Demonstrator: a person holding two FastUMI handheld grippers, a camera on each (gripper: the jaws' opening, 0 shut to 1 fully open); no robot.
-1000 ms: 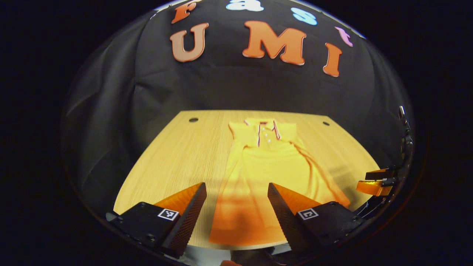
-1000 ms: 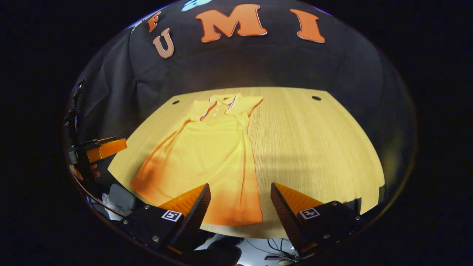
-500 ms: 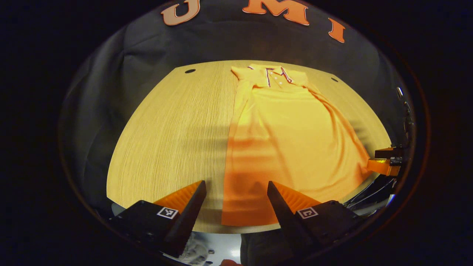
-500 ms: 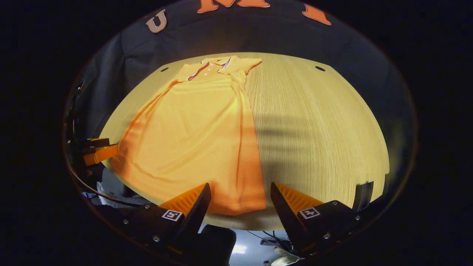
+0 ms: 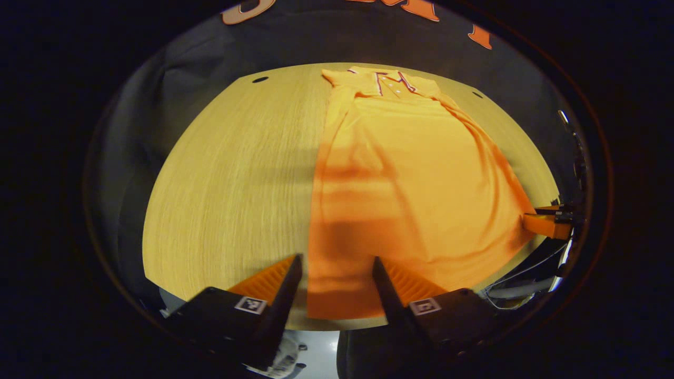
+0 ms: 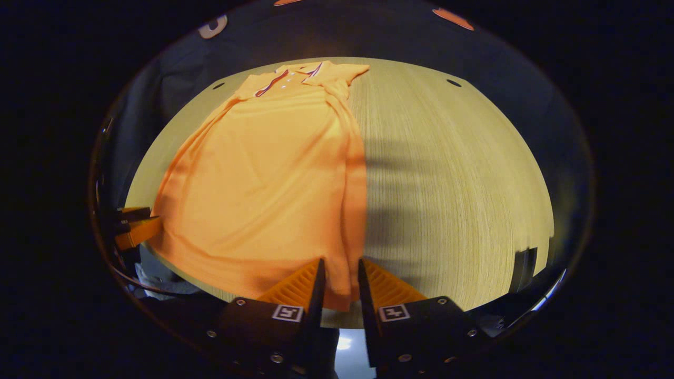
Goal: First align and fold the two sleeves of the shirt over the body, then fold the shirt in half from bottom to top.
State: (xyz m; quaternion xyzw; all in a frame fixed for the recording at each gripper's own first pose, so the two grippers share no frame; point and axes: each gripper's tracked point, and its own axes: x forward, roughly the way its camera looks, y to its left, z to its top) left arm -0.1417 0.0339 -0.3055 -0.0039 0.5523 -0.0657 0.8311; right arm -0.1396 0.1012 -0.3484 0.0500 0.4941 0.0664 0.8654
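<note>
The orange shirt (image 5: 410,173) lies flat on the wooden surface (image 5: 231,179), its collar at the far edge and its hem at the near edge. The left claw (image 5: 333,281) is open around one hem corner. The right claw (image 6: 339,287) is nearly closed on the other hem corner, but I cannot tell if it pinches it.

An orange polo shirt (image 5: 410,173) lies flat and face up on the worktop (image 5: 231,179), lengthwise. Its collar (image 5: 387,79), trimmed in white and dark stripes, points to the far edge; its hem (image 6: 295,279) reaches the near edge. Both sleeves are folded in over the body.
</note>
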